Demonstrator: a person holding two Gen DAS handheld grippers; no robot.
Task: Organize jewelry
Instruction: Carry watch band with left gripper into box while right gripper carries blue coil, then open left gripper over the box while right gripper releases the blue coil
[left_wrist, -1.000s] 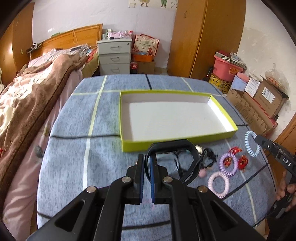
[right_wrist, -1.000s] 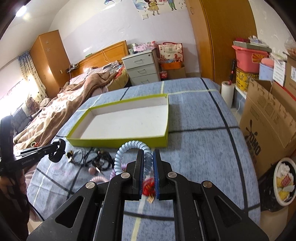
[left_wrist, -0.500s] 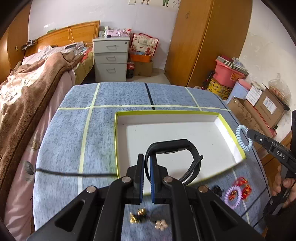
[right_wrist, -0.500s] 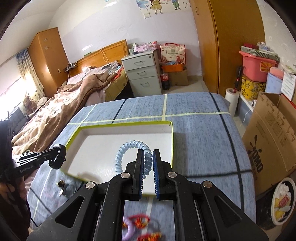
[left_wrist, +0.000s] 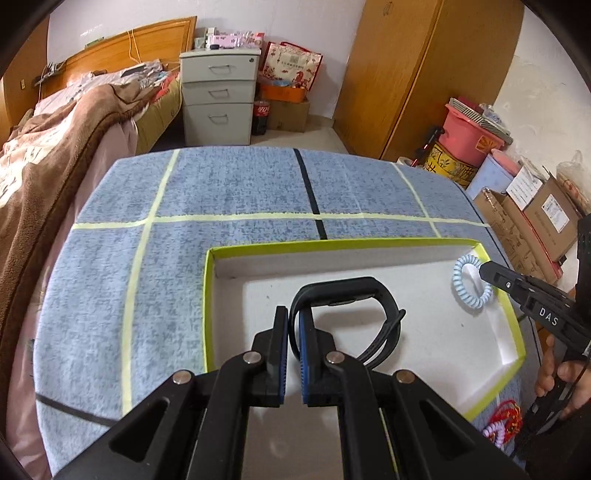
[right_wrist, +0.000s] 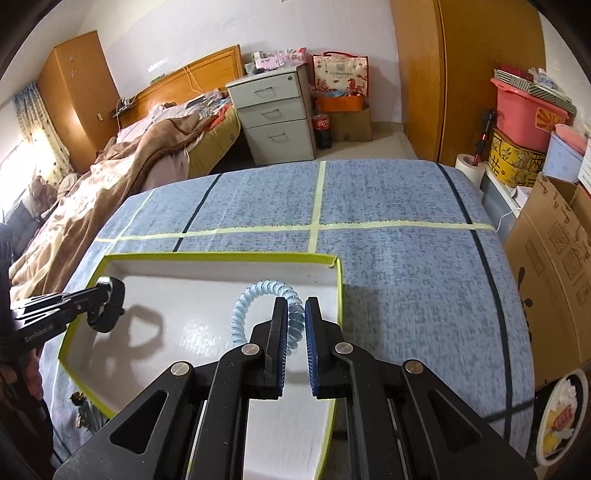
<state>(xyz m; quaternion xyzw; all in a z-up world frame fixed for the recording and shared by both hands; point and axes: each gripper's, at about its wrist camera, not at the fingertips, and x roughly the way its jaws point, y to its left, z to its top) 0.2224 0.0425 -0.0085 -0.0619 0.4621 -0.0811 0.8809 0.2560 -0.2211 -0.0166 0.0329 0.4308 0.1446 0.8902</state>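
- Over the white floor of the yellow-rimmed tray (left_wrist: 207, 310), near its left wall, a black wristband (left_wrist: 347, 314) is pinched by the left hand-held gripper (left_wrist: 293, 325), whose pads are pressed on one side of the loop.
- Toward the tray's right wall, a pale blue spiral hair tie (right_wrist: 258, 314) is held between the pads of the right hand-held gripper (right_wrist: 295, 325); the pads look slightly parted around the coil, so the grip is judged light.
- The wristband is held on edge, its loop opening roughly sideways, with its long axis running left to right across the tray; its strap tail (left_wrist: 384, 343) hangs down toward the near right.
- The hair tie is seen as an upright ring, arching up and left from the pads, with no clear long axis.
- A slip is judged possible: the springy coil could roll out of the pads and land on the tray's right rim or on the blue cloth-covered surface (right_wrist: 406, 266).
- The wristband could tip or snag: if released from this height, the strap tail may touch first and flip the band against the left wall.
- The light tray could be nudged across the surface if either gripper is lowered onto its rim.
- The other pieces, red and lilac (left_wrist: 506, 424) by the tray's near right corner and small ones (right_wrist: 79, 402) off its near left corner, could be swept aside by the tray shifting.
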